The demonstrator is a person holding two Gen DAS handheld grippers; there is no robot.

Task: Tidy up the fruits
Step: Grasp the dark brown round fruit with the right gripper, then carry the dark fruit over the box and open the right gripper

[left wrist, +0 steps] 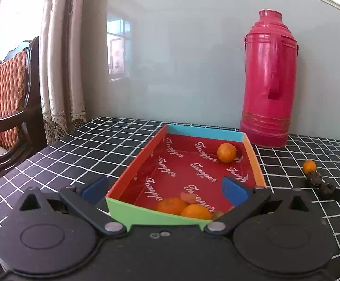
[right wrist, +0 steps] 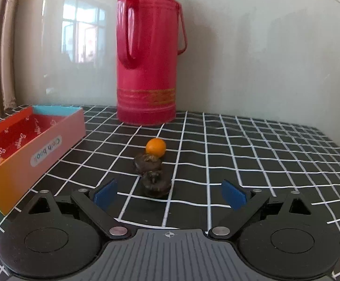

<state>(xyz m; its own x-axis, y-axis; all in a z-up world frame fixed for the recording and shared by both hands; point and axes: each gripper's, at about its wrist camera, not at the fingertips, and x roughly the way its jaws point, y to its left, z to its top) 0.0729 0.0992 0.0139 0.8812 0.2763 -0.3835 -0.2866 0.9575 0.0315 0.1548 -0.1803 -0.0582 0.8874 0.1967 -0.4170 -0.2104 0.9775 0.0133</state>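
Three oranges [left wrist: 226, 152] sit in the box [left wrist: 255, 161] — one orange [right wrist: 155, 147] and seemingly two dark fruits [right wrist: 156, 183] remain; both grippers' fingers [right wrist: 233, 193] gape empty.

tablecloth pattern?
Black tablecloth with a white grid of thin lines; clearest in the right wrist view.

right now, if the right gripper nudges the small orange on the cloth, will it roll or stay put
The small orange looks round and smooth, so it would probably roll. It seems to touch the dark fruit in front, which may block it that way. The flat cloth offers little to stop it elsewhere.
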